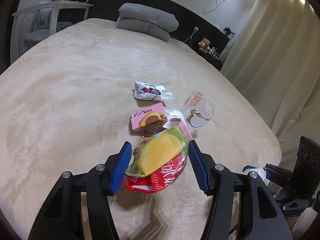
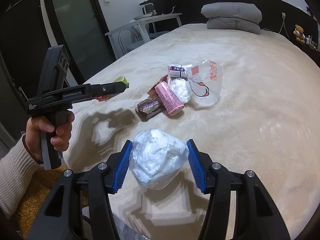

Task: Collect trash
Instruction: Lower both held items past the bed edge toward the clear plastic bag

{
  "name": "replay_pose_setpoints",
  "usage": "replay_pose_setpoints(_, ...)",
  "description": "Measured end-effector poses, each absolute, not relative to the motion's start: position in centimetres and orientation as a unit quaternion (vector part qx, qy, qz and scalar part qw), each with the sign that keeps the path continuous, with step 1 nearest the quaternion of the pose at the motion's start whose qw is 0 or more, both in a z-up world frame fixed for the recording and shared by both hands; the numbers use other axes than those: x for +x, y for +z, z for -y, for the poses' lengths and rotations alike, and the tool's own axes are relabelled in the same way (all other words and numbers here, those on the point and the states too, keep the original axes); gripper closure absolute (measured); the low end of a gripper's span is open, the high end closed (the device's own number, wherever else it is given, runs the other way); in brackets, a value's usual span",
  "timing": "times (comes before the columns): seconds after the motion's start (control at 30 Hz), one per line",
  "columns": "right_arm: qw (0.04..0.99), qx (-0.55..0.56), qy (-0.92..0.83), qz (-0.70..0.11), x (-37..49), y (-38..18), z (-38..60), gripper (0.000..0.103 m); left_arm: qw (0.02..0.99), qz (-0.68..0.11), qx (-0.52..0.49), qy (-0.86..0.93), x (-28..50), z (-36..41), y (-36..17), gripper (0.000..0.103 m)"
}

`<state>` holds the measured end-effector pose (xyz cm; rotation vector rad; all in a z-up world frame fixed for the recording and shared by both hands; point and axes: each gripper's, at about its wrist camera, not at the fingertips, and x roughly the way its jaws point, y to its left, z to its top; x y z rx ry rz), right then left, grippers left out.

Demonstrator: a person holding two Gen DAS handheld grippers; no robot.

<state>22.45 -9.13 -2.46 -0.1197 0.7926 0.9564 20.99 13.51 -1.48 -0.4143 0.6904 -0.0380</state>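
Note:
My left gripper (image 1: 160, 164) is shut on a crumpled green, yellow and red snack bag (image 1: 158, 162) and holds it above the bed; it also shows in the right wrist view (image 2: 120, 82). My right gripper (image 2: 159, 164) is shut on a clear bag of white tissue (image 2: 158, 160), held above the bed. On the bed lie a pink box (image 1: 149, 119) (image 2: 169, 98), a white wrapper (image 1: 150, 92) (image 2: 178, 69), a clear plastic cup (image 1: 199, 110) (image 2: 206, 84), a second white tissue wad (image 2: 181, 88) and a dark foil wrapper (image 2: 149, 106).
The beige bed cover (image 1: 70, 100) spreads wide to the left. A folded grey duvet (image 1: 148, 20) lies at the headboard. A white side table (image 1: 54, 10) and chair stand left of the bed. Curtains (image 1: 280, 60) hang at the right. A teddy bear (image 1: 204, 45) sits on the ledge.

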Motion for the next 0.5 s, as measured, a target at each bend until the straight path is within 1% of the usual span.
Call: replay_pose_setpoints(0.5, 0.836, -0.032, 0.418, -0.355, 19.1, -2.2, 13.6, 0.048, 0.929, -0.289, -0.228, -0.037, 14.2, -9.5, 0.2, 0.046)
